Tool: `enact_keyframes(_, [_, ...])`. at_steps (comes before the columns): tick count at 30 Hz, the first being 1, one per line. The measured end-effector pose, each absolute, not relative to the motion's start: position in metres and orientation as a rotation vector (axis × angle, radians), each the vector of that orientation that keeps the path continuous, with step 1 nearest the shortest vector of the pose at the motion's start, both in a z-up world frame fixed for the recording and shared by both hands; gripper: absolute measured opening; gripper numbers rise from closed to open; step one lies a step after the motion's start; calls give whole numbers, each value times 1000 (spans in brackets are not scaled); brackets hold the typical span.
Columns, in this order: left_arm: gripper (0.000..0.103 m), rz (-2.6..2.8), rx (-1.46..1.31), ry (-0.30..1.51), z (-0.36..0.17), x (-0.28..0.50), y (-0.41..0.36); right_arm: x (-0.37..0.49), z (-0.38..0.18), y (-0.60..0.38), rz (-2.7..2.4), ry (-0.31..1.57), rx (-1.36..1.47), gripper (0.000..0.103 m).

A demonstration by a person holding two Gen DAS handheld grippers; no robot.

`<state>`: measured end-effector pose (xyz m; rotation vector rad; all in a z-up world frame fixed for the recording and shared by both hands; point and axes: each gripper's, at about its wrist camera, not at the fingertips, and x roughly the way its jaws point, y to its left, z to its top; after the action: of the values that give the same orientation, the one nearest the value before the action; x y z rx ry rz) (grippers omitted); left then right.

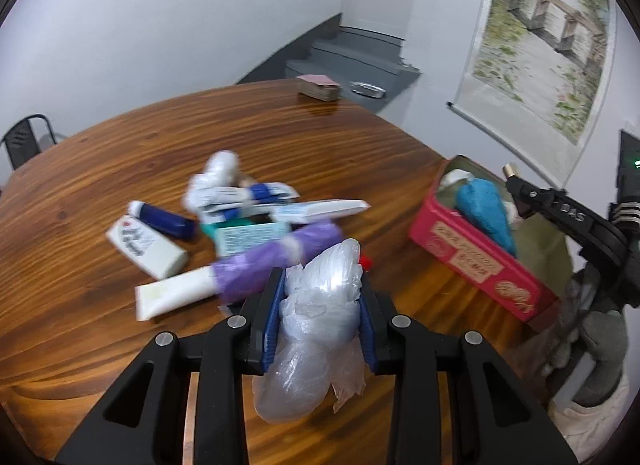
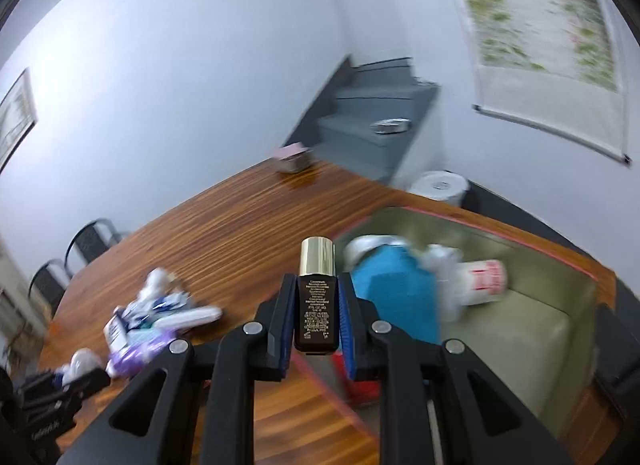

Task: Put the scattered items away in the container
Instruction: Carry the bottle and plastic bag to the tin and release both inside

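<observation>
Gold-capped dark bottle [image 2: 315,299] pinched in right hand-held gripper [image 2: 316,313] near red tin [image 2: 560,261] for drop-in — left hand-held gripper [image 1: 322,305] clamps crumpled plastic bag [image 1: 320,325], next.

Bare wooden table [image 1: 280,125] beyond the toiletry pile [image 1: 240,217] — red tin's [image 2: 552,305] near half free.

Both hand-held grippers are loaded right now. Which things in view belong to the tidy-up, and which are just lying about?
Part of the job:
- clear plastic bag in the left hand-held gripper
- dark gold-capped bottle in the right hand-held gripper
- red tin, the container
- purple roll, white tube and blue tube in the pile

Just lying about:
- stack of cards
- wall scroll
- metal chair
</observation>
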<state>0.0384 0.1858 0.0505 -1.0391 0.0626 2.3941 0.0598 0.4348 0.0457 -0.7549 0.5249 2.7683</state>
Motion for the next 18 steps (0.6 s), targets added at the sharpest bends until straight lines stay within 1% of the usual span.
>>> enact_keyframes(3, [36,2342,-1035,39,52,41,201,63,41,457,2678,565,-749,22])
enact_keyframes(10, [36,2278,-988,65,61,52,239,75,37,488,2548,704,-718,22])
enact_keyframes(12, [36,2259,-983,74,62,55,249,77,38,491,2543,730,-707,25])
enact_keyframes(13, [36,2251,-982,76,62,55,253,78,38,492,2541,745,-703,30])
enact_keyframes(14, [36,2242,-982,76,62,56,257,78,37,492,2540,755,-699,38])
enact_keyframes(15, [36,2227,-981,76,62,56,262,80,37,492,2539,767,-690,42])
enact_keyframes(17, [36,2215,-980,78,62,58,271,84,39,493,2534,783,-652,56])
enact_keyframes(18, [36,2206,-977,82,62,58,277,88,41,494,2531,790,-626,59])
